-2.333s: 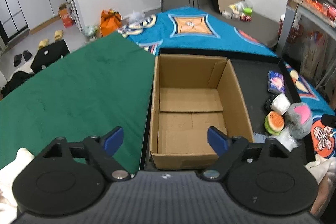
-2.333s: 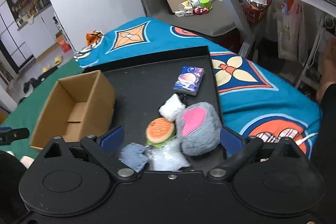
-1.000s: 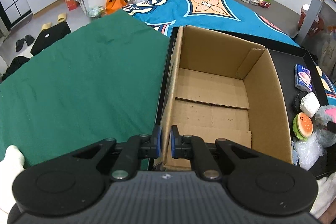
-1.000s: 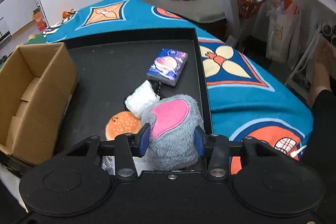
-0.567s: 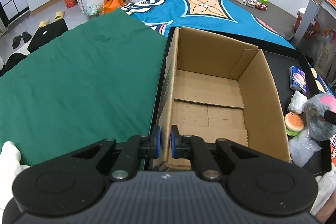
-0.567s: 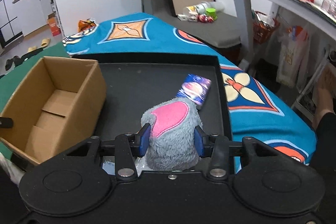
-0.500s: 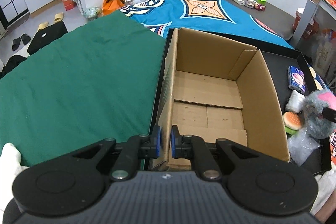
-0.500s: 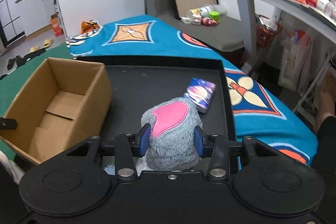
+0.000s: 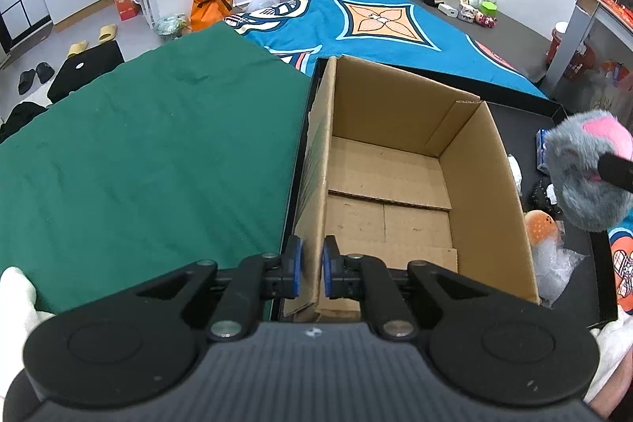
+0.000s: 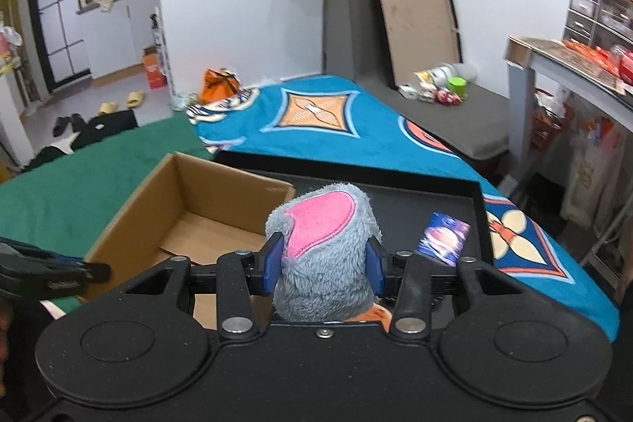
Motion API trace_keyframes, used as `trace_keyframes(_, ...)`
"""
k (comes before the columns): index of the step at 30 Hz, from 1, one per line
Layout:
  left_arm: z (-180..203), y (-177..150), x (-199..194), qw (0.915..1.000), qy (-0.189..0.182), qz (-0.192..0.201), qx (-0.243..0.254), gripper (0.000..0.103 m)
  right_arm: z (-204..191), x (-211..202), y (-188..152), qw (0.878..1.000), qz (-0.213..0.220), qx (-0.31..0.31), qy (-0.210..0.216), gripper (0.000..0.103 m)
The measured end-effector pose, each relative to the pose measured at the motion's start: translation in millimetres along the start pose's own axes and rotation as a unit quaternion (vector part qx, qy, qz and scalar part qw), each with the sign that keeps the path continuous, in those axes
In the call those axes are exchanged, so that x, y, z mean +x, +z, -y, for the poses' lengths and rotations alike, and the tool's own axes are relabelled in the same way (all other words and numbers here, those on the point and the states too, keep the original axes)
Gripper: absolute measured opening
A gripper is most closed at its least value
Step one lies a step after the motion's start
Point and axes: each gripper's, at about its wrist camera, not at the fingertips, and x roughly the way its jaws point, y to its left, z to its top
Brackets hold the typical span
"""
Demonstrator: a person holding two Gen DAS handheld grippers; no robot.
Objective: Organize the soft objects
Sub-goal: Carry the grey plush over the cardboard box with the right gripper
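Note:
An open, empty cardboard box [image 9: 395, 184] stands on a black tray [image 9: 526, 123]. My left gripper [image 9: 310, 265] is shut on the box's near left wall. My right gripper [image 10: 324, 260] is shut on a grey plush toy with a pink patch [image 10: 324, 240] and holds it in the air beside the box's right wall; the toy also shows in the left wrist view [image 9: 585, 169]. The box also shows in the right wrist view [image 10: 190, 208]. A burger-shaped toy [image 9: 540, 226], a white soft piece [image 9: 514, 169] and crumpled clear plastic [image 9: 554, 263] lie on the tray right of the box.
A blue tissue pack [image 10: 443, 238] lies on the tray [image 10: 415, 200]. A green cloth [image 9: 138, 145] covers the surface left of the box and a blue patterned cloth [image 9: 376, 22] lies behind. A table [image 10: 569, 66] stands at the right.
My right gripper has lifted the grey plush toy off the tray and carried it left towards the box. My left gripper stays shut on the box wall.

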Motion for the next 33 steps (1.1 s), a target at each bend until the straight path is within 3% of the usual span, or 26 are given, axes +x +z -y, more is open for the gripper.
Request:
trace_keyframes(13, -6, -1, -1, 0.9997, -0.004, 0.004, -0.024, 0.010, -9, 17, 14, 0.997, -0.012, 0.031, 0.071, 0.042)
trace_keyframes(26, -11, 2, 6, 0.9994, -0.009, -0.009, -0.031, 0.010, -23, 49, 26, 0.996, -0.015, 0.024, 0.082, 0.043)
trace_keyframes(33, -12, 3, 13, 0.9993, -0.004, -0.016, -0.032, 0.010, -22, 56, 27, 0.996, -0.001, 0.021, 0.084, 0.063)
